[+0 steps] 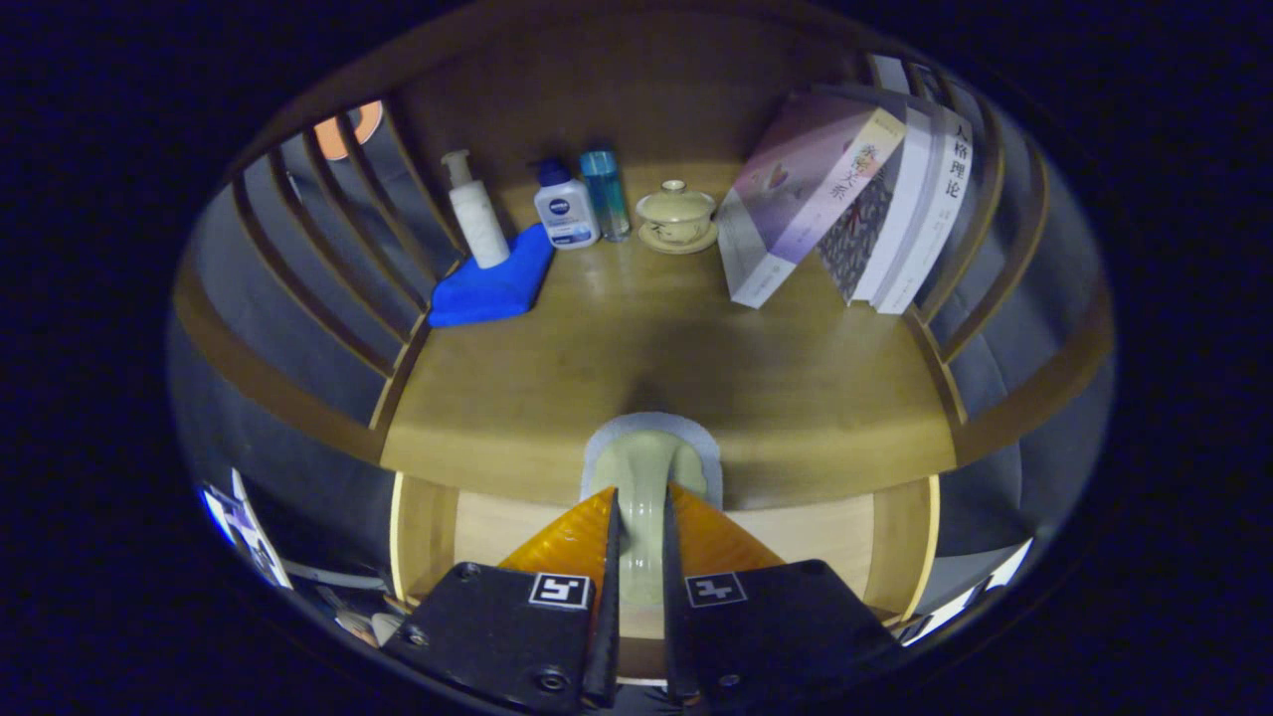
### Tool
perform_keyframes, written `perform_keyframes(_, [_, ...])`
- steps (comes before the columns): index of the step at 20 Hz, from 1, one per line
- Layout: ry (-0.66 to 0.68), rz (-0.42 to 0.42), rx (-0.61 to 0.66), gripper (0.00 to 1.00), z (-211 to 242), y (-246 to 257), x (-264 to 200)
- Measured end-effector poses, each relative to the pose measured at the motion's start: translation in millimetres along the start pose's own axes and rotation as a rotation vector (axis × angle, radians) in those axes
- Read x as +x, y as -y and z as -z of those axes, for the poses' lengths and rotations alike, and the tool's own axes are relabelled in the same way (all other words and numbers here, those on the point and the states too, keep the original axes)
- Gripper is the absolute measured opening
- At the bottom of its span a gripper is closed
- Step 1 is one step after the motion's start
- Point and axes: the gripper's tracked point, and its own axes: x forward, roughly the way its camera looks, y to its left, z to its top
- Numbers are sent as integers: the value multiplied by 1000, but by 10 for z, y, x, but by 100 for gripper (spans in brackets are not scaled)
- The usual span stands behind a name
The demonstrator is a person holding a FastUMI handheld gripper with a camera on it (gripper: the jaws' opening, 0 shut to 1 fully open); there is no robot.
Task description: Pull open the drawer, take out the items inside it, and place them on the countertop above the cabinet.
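My gripper [641, 494] is shut on a pale green item [651, 452] with a grey-white rim, which stands up between the two fingers. It hangs over the front edge of the wooden countertop [796, 398]. Below that edge the drawer [816, 537] stands pulled open, its light wood bottom showing on both sides of the fingers. What else lies in the drawer is hidden behind the gripper.
At the back of the countertop stand a white pump bottle [475, 214] on a folded blue cloth [494, 283], a white bottle with a blue cap [565, 209], a slim blue bottle [605, 194] and a lidded tea bowl [676, 214]. Several books [855, 199] lean at the right. Slatted wooden sides flank the top.
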Motion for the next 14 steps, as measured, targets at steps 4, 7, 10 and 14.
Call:
perform_keyframes(4, [-8, 13, 2, 22, -315, -3, 226])
perform_keyframes(7, [-18, 26, 6, 22, -457, 29, 384])
perform_keyframes(10, [-17, 25, 20, 22, -499, 65, 531])
perform_keyframes(14, [20, 8, 37, 22, -555, 68, 560])
